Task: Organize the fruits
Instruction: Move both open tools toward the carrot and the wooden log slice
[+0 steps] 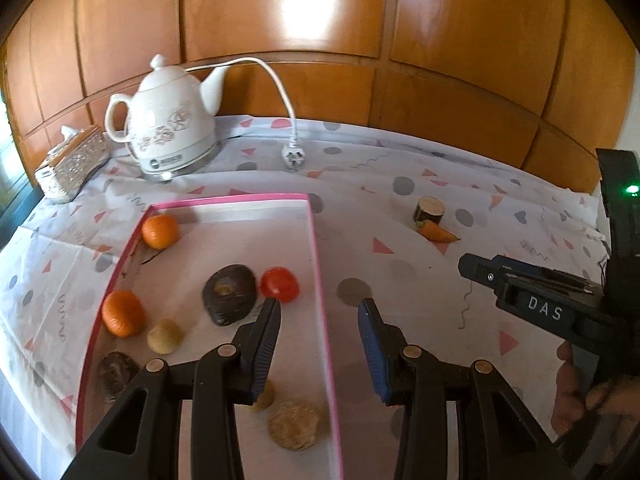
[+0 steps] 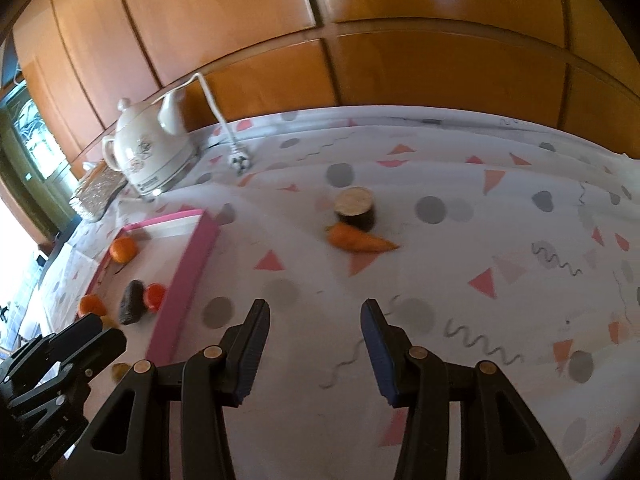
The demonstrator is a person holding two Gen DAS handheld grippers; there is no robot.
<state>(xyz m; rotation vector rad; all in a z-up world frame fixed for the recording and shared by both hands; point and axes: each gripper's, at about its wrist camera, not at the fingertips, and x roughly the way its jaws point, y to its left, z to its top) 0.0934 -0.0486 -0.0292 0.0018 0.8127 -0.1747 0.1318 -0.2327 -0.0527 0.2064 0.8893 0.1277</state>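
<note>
A pink-rimmed white box (image 1: 320, 264) (image 2: 182, 284) lies on the patterned cloth. Inside it are two oranges (image 1: 160, 231) (image 1: 122, 313), a red tomato (image 1: 280, 283), a dark avocado-like fruit (image 1: 230, 294) and several pale round pieces (image 1: 294, 424). A carrot (image 1: 438, 232) (image 2: 360, 240) and a dark round stub (image 1: 429, 210) (image 2: 355, 207) lie outside, to the box's right. My left gripper (image 1: 320, 308) hangs open over the box's right wall, with nothing in it. My right gripper (image 2: 316, 310) (image 1: 480, 272) is open over bare cloth, short of the carrot.
A white kettle (image 1: 170, 120) with its cord and plug (image 1: 294, 158) stands at the back left, next to a silver tissue box (image 1: 72, 164). Wooden panelling (image 1: 320, 20) closes off the far side. A hand (image 1: 576, 396) holds the right gripper.
</note>
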